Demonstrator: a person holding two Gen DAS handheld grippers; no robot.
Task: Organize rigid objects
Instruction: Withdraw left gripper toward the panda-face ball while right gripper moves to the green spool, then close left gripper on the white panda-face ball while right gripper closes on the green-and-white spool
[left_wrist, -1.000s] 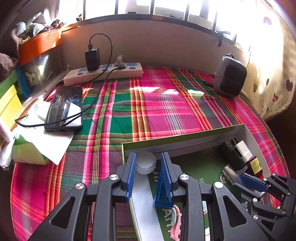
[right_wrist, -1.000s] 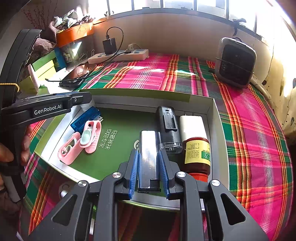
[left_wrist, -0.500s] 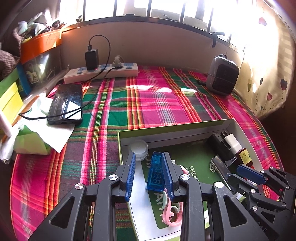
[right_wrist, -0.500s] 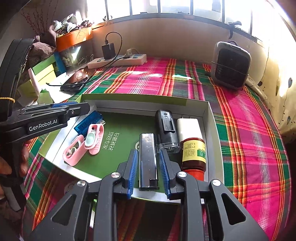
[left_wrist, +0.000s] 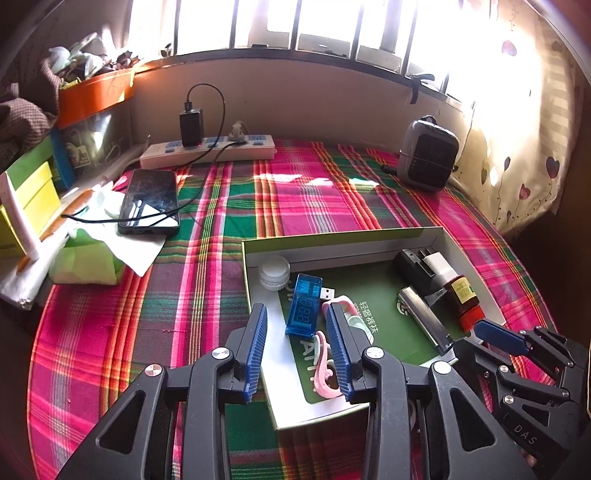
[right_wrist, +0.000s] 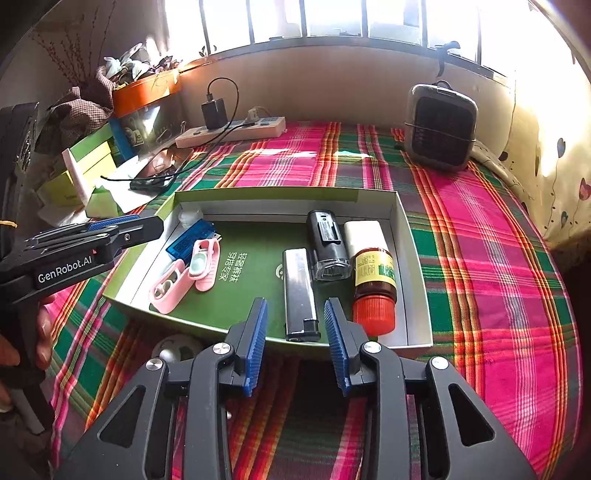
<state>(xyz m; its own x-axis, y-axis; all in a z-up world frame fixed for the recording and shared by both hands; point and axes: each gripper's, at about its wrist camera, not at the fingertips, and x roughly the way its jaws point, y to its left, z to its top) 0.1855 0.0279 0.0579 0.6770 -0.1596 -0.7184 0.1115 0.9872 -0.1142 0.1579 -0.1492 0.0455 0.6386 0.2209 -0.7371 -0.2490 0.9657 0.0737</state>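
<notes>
- shallow box (right_wrist: 402, 236), white walls, green printed floor, set on plaid cloth (right_wrist: 480, 258) – holds all items listed below.
- left gripper (left_wrist: 297, 341): jaws opening, pads pressing on nothing; blue usb tester (left_wrist: 304, 304) lying flat on the box floor just ahead of the tips, free of both pads.
- right gripper (right_wrist: 293, 330): jaws opening, pads clear of the silver lighter (right_wrist: 299, 291), which lies lengthwise on the box floor with its dark end between the tips, near the front wall.
- black flashlight (right_wrist: 327, 243): flat, just right of the lighter, lens end toward the camera.
- brown bottle (right_wrist: 375, 277) with red cap and yellow label: on its side, just right of the flashlight.
- white block (right_wrist: 364, 234): behind the bottle, beside the flashlight.
- pink case (right_wrist: 171, 290), open, and pink clip (right_wrist: 205, 264): left part of the box, touching each other, next to the tester.
- clear round lid (left_wrist: 273, 271): back left corner of the box.
- outside the box, well apart – phone (left_wrist: 151, 201) on cable, power strip (left_wrist: 208, 151) with black charger, grey heater (right_wrist: 439, 127) at far right.
</notes>
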